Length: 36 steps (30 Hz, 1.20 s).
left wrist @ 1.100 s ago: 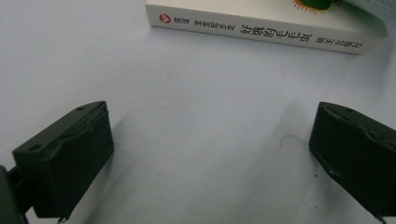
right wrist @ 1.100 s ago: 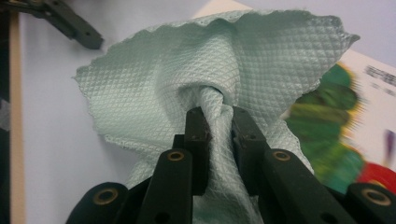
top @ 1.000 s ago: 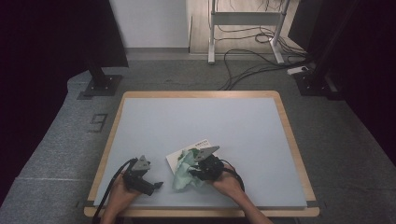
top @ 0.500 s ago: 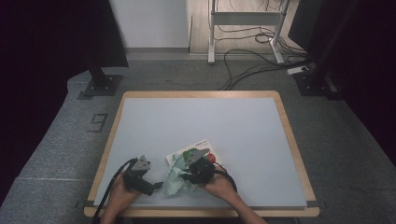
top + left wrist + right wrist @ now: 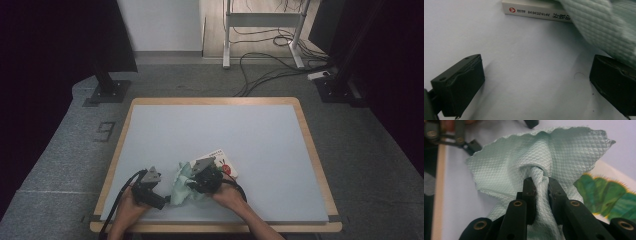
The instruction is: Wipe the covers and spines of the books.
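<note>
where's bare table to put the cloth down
Free: the table behind the book and everything to its right. Crowded: the near-left corner, where the cloth hangs between the left tool and the right tool.

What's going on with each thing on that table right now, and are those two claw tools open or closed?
Left gripper: jaws wide open, empty, low over the table.
Right gripper: jaws shut on the cloth.
Cloth: pale green, bunched where the jaws pinch it, its edges fanning out.
Book: closed, lying flat on the table, partly covered by the cloth.
</note>
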Motion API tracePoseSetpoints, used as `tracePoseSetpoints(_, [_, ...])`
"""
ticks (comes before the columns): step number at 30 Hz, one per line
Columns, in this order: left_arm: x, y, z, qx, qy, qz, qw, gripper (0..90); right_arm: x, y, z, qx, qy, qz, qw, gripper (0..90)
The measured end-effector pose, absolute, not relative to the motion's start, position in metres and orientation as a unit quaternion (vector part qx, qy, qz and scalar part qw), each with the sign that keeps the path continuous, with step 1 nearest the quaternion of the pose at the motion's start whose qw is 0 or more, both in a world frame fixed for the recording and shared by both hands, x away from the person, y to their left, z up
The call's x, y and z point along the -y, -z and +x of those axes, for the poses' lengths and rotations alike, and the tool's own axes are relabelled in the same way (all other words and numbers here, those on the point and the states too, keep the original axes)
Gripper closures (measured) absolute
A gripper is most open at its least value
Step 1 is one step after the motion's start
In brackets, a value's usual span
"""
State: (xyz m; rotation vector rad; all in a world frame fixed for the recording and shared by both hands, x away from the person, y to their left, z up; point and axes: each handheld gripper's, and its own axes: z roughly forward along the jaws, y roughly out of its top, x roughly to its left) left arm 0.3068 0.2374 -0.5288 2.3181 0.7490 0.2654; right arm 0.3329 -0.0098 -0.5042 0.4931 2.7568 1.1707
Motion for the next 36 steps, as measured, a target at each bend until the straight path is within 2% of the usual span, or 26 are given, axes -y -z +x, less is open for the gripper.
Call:
tracePoseSetpoints(16, [-0.237, 0.529, 0.307, -0.288, -0.102, 0.89, 0.339, 0.0, 0.015, 0.504, 0.352, -0.904, -0.378, 0.189, 0.075, 77.8])
tracePoseSetpoints(36, [-0.237, 0.529, 0.307, -0.288, -0.102, 0.89, 0.339, 0.0, 0.103, 0.509, 0.378, -0.874, -0.371, 0.291, 0.115, 78.0])
